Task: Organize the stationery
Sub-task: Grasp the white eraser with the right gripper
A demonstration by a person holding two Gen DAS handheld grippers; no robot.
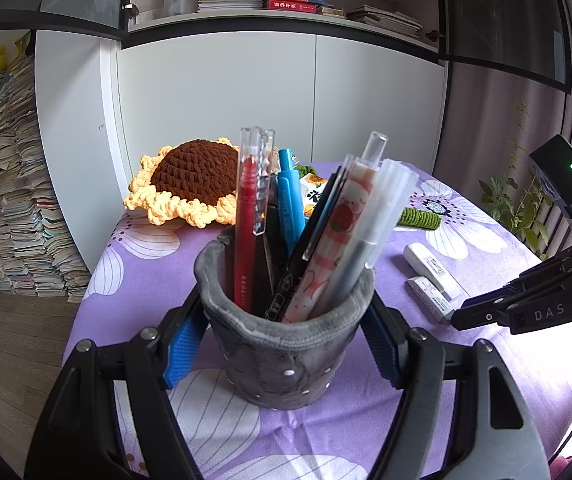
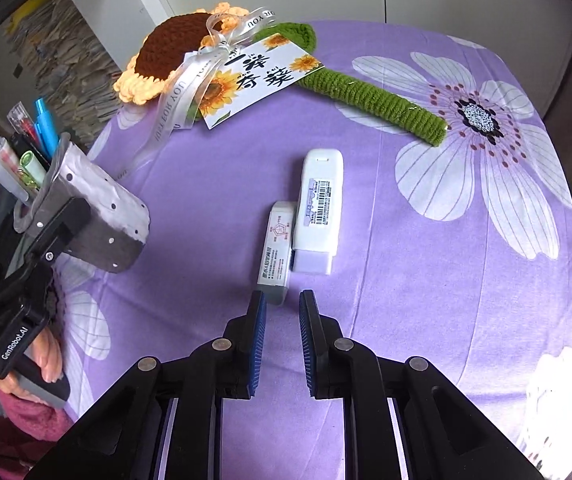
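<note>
My left gripper (image 1: 282, 344) is shut on a grey felt pen holder (image 1: 286, 344) and holds it above the purple cloth; it also shows tilted in the right wrist view (image 2: 98, 216). The holder is full of pens (image 1: 310, 232), red, blue, black and clear ones. Two white erasers lie side by side on the cloth: a larger one (image 2: 320, 208) and a smaller one (image 2: 276, 250). My right gripper (image 2: 282, 308) is open and empty, its tips just short of the smaller eraser. It shows at the right of the left wrist view (image 1: 462, 316).
A crocheted sunflower (image 2: 166, 52) with a green stem (image 2: 374, 96), a ribbon and a card (image 2: 254, 76) lies at the back of the round table (image 2: 446, 280). White cabinets and bookshelves (image 1: 286, 0) stand behind. Paper stacks (image 1: 10, 200) stand on the floor at left.
</note>
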